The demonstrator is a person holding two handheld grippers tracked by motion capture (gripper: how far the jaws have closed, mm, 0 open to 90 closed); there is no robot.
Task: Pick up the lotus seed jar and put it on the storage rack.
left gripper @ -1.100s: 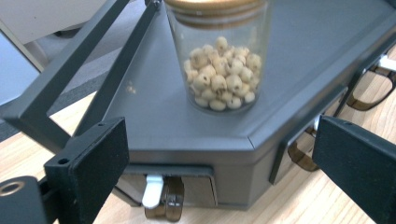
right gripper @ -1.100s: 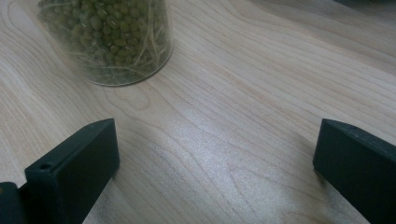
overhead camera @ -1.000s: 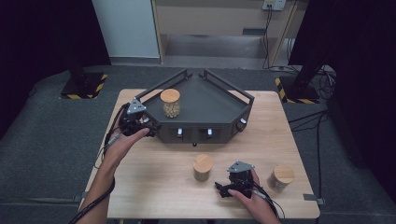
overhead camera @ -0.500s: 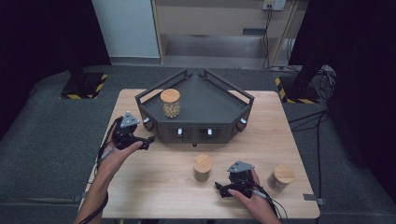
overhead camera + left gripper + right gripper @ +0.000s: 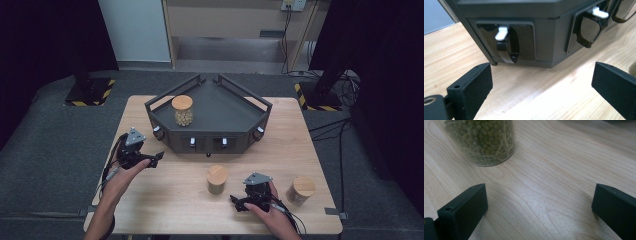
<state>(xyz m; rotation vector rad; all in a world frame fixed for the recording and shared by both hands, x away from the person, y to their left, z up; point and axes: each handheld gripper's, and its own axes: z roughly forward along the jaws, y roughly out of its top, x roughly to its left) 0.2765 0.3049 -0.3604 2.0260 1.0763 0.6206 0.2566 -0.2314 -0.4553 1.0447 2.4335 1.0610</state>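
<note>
Two black handheld grippers, left gripper [image 5: 152, 161], right gripper [image 5: 236, 202], grey three-cornered top plates, blocky screw-holed jaws, trailing black cables, bare forearms

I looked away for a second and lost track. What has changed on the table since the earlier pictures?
The left gripper drew back from the jar on the tray toward the person's side, jaws open and empty over the table. The right gripper stayed open beside the middle jar. All three jars, including the right jar, stayed put.

The table [image 5: 170, 200] was pale wood with a smooth, faintly shiny grain. The tray [image 5: 220, 117] looked matt dark plastic. The jar [image 5: 484, 142] was clear glass; its jaws were matt black.
</note>
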